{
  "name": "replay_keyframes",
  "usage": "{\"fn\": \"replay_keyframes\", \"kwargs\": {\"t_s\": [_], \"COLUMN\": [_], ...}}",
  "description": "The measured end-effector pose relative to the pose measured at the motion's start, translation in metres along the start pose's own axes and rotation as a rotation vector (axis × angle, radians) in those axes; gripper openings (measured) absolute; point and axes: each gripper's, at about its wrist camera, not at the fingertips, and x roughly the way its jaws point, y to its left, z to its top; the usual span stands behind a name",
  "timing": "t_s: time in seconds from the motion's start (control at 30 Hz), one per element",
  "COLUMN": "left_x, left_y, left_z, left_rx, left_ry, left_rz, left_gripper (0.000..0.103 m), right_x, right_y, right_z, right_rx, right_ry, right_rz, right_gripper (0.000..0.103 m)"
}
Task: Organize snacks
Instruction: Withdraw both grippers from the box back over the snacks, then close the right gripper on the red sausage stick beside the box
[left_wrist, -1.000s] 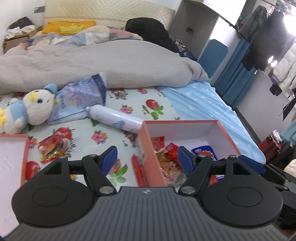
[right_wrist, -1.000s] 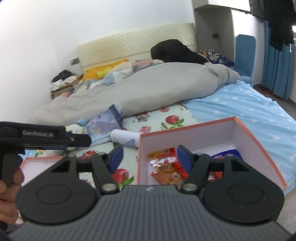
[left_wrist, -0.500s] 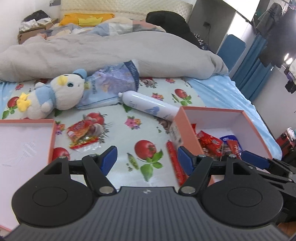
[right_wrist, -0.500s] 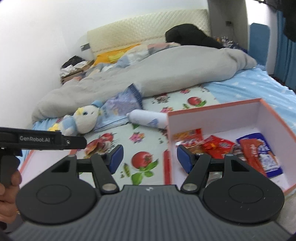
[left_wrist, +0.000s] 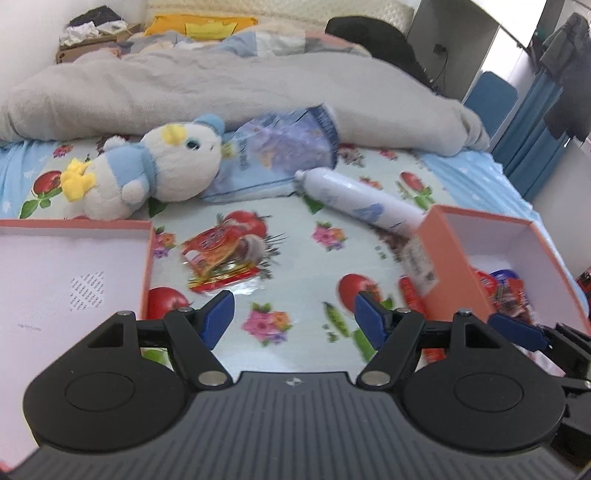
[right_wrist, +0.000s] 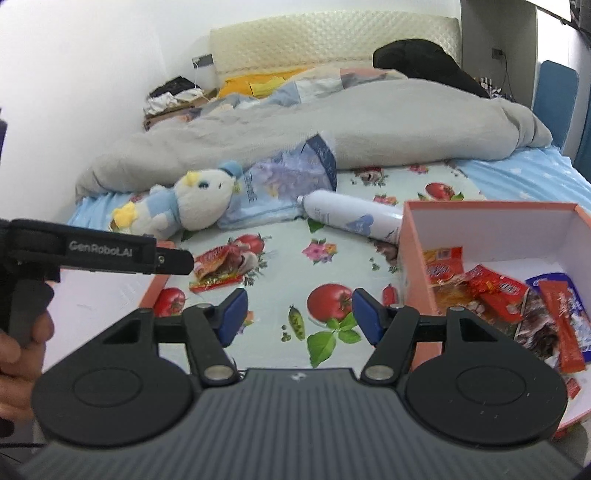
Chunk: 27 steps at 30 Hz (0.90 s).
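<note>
A red and yellow snack packet (left_wrist: 218, 260) lies on the flowered sheet between two boxes; it also shows in the right wrist view (right_wrist: 221, 266). A red sausage stick (left_wrist: 412, 295) lies against the orange box (left_wrist: 439, 254) on the right, which holds several red snack packets (right_wrist: 495, 288). The box's orange wall also shows in the right wrist view (right_wrist: 415, 258). My left gripper (left_wrist: 293, 319) is open and empty, just short of the loose packet. My right gripper (right_wrist: 299, 308) is open and empty over the sheet, left of the box.
An orange lid (left_wrist: 55, 273) lies at the left. A plush duck (left_wrist: 147, 170), a blue bag (left_wrist: 280, 155) and a white bottle (left_wrist: 358, 206) lie behind the packet. A grey duvet (left_wrist: 221, 85) covers the far bed. The left tool (right_wrist: 92, 251) shows at the left of the right wrist view.
Both grippers have swung left, away from the snack box and toward the loose packet on the sheet. Both stay open and empty.
</note>
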Motion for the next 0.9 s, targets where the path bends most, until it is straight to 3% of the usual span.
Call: {"fn": "replay_keyframes", "kwargs": {"t_s": [0.1, 0.17, 0.27, 0.43, 0.53, 0.63, 0.9], "left_x": [0.022, 0.036, 0.058, 0.089, 0.104, 0.117, 0.137], "left_y": [0.019, 0.030, 0.046, 0.062, 0.066, 0.068, 0.068], "left_z": [-0.001, -0.001, 0.001, 0.008, 0.014, 0.018, 0.023], "left_rx": [0.010, 0.029, 0.046, 0.072, 0.097, 0.125, 0.153], "left_ry": [0.026, 0.038, 0.061, 0.084, 0.086, 0.083, 0.082], "left_rz": [0.019, 0.024, 0.043, 0.045, 0.046, 0.056, 0.063], "left_gripper": [0.076, 0.076, 0.076, 0.076, 0.076, 0.076, 0.076], "right_x": [0.017, 0.031, 0.054, 0.091, 0.107, 0.123, 0.149], "right_y": [0.010, 0.017, 0.016, 0.008, -0.002, -0.004, -0.007], "right_z": [-0.013, -0.023, -0.033, -0.040, -0.042, -0.045, -0.045], "right_rx": [0.002, -0.035, -0.038, -0.080, -0.079, -0.154, -0.254], "right_ry": [0.014, 0.012, 0.041, 0.071, 0.084, 0.091, 0.121], "right_rz": [-0.042, -0.118, -0.203, -0.339, -0.389, -0.459, -0.515], "right_gripper": [0.052, 0.050, 0.038, 0.037, 0.031, 0.030, 0.030]}}
